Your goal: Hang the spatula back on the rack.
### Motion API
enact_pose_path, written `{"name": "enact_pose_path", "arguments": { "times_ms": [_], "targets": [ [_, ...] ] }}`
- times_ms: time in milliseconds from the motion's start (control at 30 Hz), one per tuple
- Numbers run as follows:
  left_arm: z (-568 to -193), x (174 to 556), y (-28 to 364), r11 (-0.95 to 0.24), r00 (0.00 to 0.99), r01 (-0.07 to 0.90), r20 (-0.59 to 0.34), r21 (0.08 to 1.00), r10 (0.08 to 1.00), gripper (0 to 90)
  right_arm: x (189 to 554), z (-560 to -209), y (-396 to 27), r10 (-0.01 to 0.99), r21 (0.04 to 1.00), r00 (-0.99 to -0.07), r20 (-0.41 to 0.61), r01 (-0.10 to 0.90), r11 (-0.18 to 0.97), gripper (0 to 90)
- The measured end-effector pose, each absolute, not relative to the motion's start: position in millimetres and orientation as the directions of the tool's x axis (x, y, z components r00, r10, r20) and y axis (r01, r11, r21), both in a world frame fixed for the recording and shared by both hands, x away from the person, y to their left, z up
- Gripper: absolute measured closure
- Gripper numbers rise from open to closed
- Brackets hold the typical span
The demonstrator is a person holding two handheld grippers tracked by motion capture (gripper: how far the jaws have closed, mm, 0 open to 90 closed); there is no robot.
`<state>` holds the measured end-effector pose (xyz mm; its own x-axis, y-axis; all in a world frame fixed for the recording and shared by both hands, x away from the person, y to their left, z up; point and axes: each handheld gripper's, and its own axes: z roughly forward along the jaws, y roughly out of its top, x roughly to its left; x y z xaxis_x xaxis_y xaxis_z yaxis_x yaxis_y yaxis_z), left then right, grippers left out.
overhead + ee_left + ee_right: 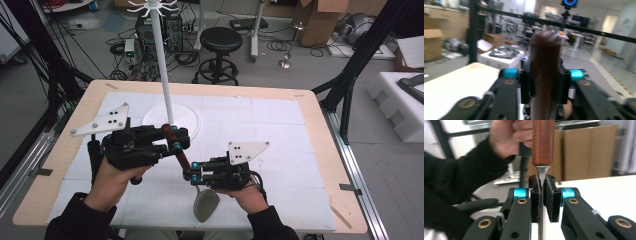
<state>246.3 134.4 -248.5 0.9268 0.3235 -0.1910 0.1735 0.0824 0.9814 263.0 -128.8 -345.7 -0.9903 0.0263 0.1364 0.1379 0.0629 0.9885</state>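
One spatula (192,182) held by both claws above bench (310,150): brown wooden handle clamped in left claw (176,140), thin metal shank pinched in right claw (192,171). Grey flat blade hangs down toward bench's near edge. Left hand (112,182) grips from left, right hand (245,192) from right, claws pointing toward each other. Handle round and smooth; shank shiny.

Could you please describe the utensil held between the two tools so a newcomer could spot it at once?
Start at the white rack pole on the table; just in front, the spatula runs between both tools. It is the one thing with a reddish-brown wooden handle, a thin metal shank and a grey blade.
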Motion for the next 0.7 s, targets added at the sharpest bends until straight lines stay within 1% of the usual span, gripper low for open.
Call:
{"name": "enact_pose_path", "arguments": {
  "times_ms": [33, 133, 200, 333, 467, 600, 633, 700],
  "targets": [
    [-250, 247, 136, 0.082, 0.916, 0.170, -0.188, 0.982, 0.354, 50.5, 263, -346, -129, 0.059, 0.986, -0.987, 0.151, 0.154, 0.058, 84.6],
    [-255, 249, 139, 0.079, 0.896, 0.164, -0.182, 0.983, 0.405, 46.4, 262, -347, -129, 0.162, 0.982, -0.970, 0.180, 0.188, 0.034, 84.7],
    [-255, 250, 140, 0.082, 0.892, 0.162, -0.181, 0.983, 0.415, 45.8, 260, -347, -128, 0.236, 0.981, -0.955, 0.177, 0.191, 0.040, 84.6],
    [-251, 253, 140, 0.085, 0.885, 0.149, -0.171, 0.985, 0.434, 45.8, 254, -347, -124, 0.339, 0.980, -0.928, 0.155, 0.189, 0.069, 84.6],
    [-245, 257, 135, 0.070, 0.880, 0.151, -0.166, 0.986, 0.446, 46.2, 251, -346, -122, 0.377, 0.980, -0.914, 0.150, 0.189, 0.069, 84.6],
    [-242, 262, 130, 0.052, 0.880, 0.166, -0.171, 0.985, 0.442, 52.6, 247, -344, -118, 0.368, 0.979, -0.919, 0.143, 0.185, 0.081, 84.6],
    [-242, 263, 129, 0.049, 0.881, 0.174, -0.178, 0.983, 0.439, 56.0, 247, -344, -118, 0.369, 0.980, -0.919, 0.140, 0.182, 0.083, 84.6],
    [-243, 264, 128, 0.056, 0.890, 0.177, -0.184, 0.983, 0.418, 69.6, 246, -343, -117, 0.365, 0.981, -0.922, 0.132, 0.173, 0.084, 84.5]
  ]
}}
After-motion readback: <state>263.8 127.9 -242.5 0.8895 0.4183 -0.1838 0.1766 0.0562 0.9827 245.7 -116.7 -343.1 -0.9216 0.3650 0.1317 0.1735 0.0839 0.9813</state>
